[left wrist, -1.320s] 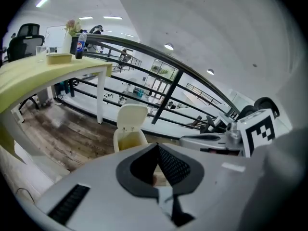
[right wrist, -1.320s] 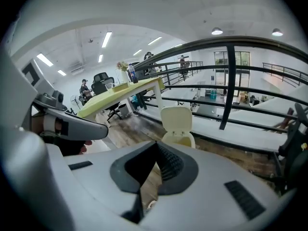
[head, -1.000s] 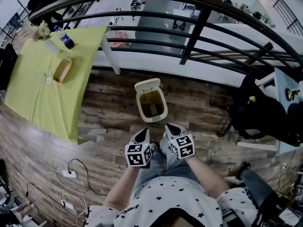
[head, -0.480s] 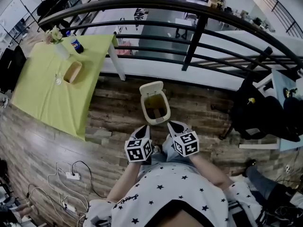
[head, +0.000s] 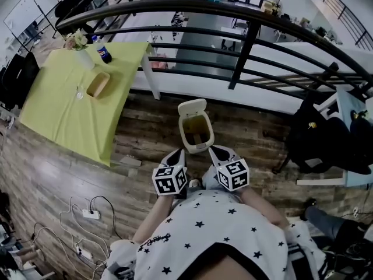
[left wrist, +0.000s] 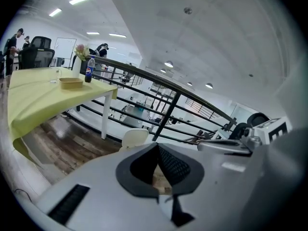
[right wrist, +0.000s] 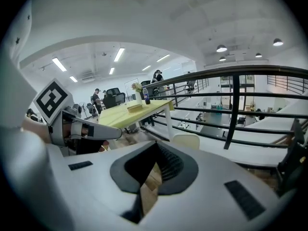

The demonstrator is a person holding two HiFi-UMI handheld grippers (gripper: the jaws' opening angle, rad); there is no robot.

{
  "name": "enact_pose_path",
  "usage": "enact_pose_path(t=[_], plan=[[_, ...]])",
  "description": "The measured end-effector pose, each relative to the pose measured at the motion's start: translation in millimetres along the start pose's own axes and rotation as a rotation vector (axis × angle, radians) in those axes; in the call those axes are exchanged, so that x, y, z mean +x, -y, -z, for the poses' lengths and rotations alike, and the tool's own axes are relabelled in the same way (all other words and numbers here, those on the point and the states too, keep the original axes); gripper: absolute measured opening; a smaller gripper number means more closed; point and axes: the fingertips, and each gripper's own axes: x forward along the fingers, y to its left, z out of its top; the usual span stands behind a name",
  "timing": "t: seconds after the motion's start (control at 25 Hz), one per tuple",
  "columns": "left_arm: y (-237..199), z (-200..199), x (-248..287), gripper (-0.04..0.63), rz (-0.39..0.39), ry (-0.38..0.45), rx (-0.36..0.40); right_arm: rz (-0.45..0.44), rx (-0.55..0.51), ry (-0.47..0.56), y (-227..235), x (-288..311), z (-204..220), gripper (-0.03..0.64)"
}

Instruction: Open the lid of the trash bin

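1. Trash bin (head: pixel 199 149) stands on the wood floor (head: pixel 140 130), just ahead of both grippers and close to the black railing (head: pixel 243 42).
2. Its lid (head: pixel 192 105) is already up, hinged on the far side and tilted back toward the railing. The inside is brownish, contents unclear.
3. Left gripper (head: pixel 176 154) is held low in front of the person, tip aimed at the bin's near-left edge, not touching it. In the left gripper view its jaws are closed together with nothing between them. The pale lid shows just past the tip.
4. Right gripper (head: pixel 214 151) sits beside the left one, tip near the bin's near-right edge, also apart from it. In the right gripper view its jaws meet at the tip and grip nothing. Only floor shows through the hollow.
5. The person wears a star-print shirt (head: pixel 204 232).
6. To the left is a table (head: pixel 55 107) with a yellow-green cloth. On it are a cola bottle (head: pixel 103 53), a vase of flowers (head: pixel 78 41) and a small wooden tray (head: pixel 97 84).
7. A power strip (head: pixel 88 214) with cables lies on the floor, lower left.
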Motion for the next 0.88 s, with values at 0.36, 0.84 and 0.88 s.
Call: enact_pose_path(t=[0.36, 0.84, 0.88], plan=[[-11.1, -1.5, -8.0, 0.011, -0.013, 0.012, 0.004, -0.011, -0.003, 0.013, -7.2, 0.5, -2.5, -0.006], [-11.3, -0.1, -4.6, 0.011, 0.004, -0.002, 0.009, -0.004, -0.003, -0.004, -7.1, 2.1, 1.4, -0.006], [-11.6, -0.5, -4.1, 0.011, 0.004, -0.002, 0.008, -0.003, -0.001, -0.003, -6.4, 2.4, 1.2, -0.006]])
